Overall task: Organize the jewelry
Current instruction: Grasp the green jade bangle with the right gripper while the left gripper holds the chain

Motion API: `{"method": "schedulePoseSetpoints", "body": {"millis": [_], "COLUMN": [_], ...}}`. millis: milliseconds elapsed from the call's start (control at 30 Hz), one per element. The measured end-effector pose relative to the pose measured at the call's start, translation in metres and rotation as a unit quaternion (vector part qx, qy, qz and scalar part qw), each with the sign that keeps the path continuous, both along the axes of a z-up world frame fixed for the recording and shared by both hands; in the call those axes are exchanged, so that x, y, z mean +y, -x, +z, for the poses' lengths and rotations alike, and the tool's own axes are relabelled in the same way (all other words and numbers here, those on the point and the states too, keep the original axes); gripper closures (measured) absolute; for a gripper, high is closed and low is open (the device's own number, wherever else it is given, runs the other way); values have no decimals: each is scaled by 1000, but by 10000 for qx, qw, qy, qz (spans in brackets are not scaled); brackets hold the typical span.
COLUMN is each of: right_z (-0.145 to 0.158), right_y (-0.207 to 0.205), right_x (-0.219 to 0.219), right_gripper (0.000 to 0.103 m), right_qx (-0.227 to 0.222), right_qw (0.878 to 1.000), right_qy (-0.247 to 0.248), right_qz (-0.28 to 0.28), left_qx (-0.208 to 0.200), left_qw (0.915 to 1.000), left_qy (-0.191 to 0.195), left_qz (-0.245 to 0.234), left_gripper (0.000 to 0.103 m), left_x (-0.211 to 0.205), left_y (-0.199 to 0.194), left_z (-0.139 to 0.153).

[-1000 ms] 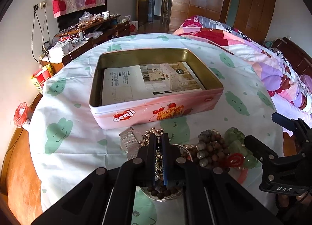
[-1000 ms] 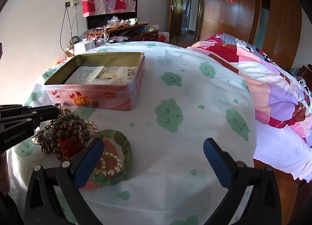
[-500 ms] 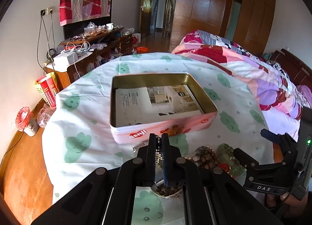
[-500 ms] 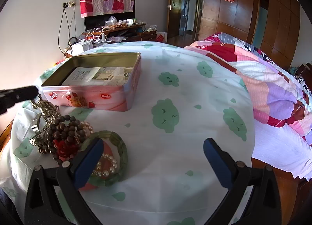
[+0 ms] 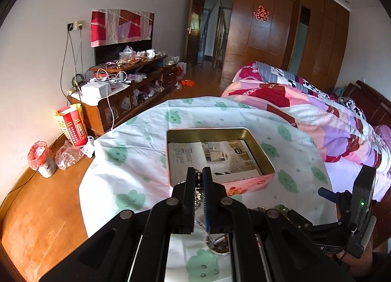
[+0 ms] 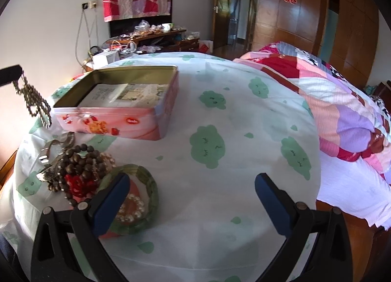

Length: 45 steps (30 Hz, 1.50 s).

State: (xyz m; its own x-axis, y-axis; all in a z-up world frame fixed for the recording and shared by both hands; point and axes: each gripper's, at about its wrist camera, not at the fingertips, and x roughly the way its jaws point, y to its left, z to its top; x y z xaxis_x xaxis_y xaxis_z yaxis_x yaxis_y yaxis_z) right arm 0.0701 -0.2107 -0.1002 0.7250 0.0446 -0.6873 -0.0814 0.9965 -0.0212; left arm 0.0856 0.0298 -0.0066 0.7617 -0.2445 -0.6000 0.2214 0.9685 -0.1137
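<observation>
Round table under a cloud-print cloth (image 6: 220, 101), rim curving away on all sides. Bed with patchwork quilt (image 6: 342, 101) close along the right edge; wood floor (image 5: 36, 208) below the left edge. Wide bare stretch of cloth right of the tin and ahead of the right gripper.

Open pink tin (image 6: 136, 120) left of centre, printed paper lying flat inside, gold walls showing all round.

Left gripper (image 5: 199, 174) clamped tight on a silver bead chain (image 6: 31, 101), lifted clear of the cloth, hanging in loops just beside the tin's near-left corner, not touching it. Right gripper (image 6: 193, 184) spread wide, nothing between the pads, low over the cloth.

Remaining jewelry pile (image 6: 78, 174) near the table's close edge, left of the right gripper: dark wooden beads, red knot, pearl bracelet, green bangle (partly hidden behind the left blue pad).

Right wrist view only: full hang of the chain, whole pile. Left wrist view only: chain seen as a sliver between the pads, tin interior straight ahead, cluttered sideboard (image 5: 127, 91) and bin (image 5: 41, 159) by the wall, right gripper body at far right (jaws not readable there).
</observation>
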Motion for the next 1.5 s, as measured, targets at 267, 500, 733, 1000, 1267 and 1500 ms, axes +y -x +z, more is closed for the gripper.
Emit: {"method": "schedulePoseSetpoints", "body": {"millis": [267, 500, 733, 1000, 1267, 1500], "right_z": [-1, -7, -9, -18, -16, 18], "right_y": [-2, -14, -21, -24, -21, -9], "right_x": [17, 10, -7, 7, 15, 5], "right_gripper": [14, 40, 50, 60, 92, 94], "right_qx": [49, 382, 557, 704, 685, 152], "right_qw": [9987, 9962, 9945, 9934, 9889, 9913], "right_qy": [-33, -498, -776, -381, -430, -686], "right_qz": [503, 609, 440, 824, 1244, 1109], "left_qx": [241, 377, 432, 503, 457, 305], "left_qw": [9995, 9991, 9989, 9987, 9989, 9995], "left_qy": [-15, 9, 22, 9, 13, -36], "left_qz": [195, 217, 198, 105, 56, 25], "left_gripper": [99, 99, 99, 99, 99, 99], "left_x": [13, 17, 14, 9, 6, 4], "left_y": [-4, -7, -7, -8, -6, -6], "left_z": [-19, -31, -36, -40, -34, -21]}}
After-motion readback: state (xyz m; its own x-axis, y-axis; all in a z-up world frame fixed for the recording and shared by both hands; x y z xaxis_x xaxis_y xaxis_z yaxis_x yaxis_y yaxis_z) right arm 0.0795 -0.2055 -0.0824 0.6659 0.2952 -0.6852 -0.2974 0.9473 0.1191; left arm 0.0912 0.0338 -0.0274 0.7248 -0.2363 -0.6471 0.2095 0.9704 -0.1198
